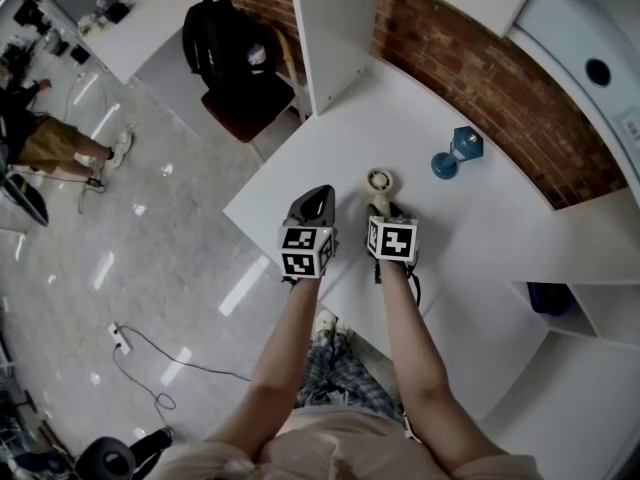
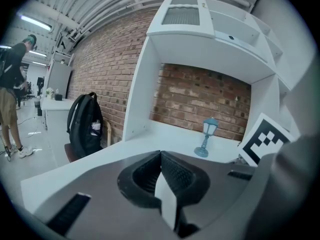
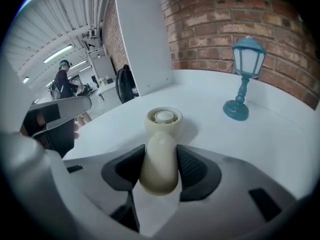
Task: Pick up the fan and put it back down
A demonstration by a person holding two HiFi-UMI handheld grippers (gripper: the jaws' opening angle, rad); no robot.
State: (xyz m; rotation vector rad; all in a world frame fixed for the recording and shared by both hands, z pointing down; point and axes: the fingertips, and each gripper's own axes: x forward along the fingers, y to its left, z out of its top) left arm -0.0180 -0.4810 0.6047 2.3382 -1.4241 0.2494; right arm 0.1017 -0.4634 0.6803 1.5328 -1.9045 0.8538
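Presently, fan (image 3: 159,154): a cream hand fan is gripped by its handle and carried over the desk, close to the front edge and about midway along it.
Fan axis: the long axis is laid along the line of the jaws and tilted downward. The butt of the handle is turned back toward the gripper's camera, and the round head (image 3: 164,118) is pointed away toward the back edge and the brick wall.
Fan face: the ringed face with its hub is turned upward.
Fan contact: the head is seen low at the desk top with a shadow thrown beside it. Whether it is touching cannot be told.
Right gripper (image 1: 386,208): its jaws are closed on the handle, with one ribbed pad pressed against each side.
Left gripper (image 1: 316,204): its jaws are brought together with nothing between them. It is held just beside the right gripper, nearer the desk's front left corner.
Desk (image 1: 330,153): a white top is shown, with a small blue lantern ornament (image 1: 456,153) stood upright toward the back edge, apart from the fan and to its right.
Wall: red brick (image 1: 470,78) is seen behind the back edge, and a white upright panel (image 1: 335,28) is set at the rear left corner.
Room: a black backpack (image 1: 230,38) is propped on a chair beyond that panel. A glossy grey floor (image 1: 150,258) is crossed by a power strip (image 1: 121,340) with its cable. A person (image 1: 40,138) is seen standing far off.
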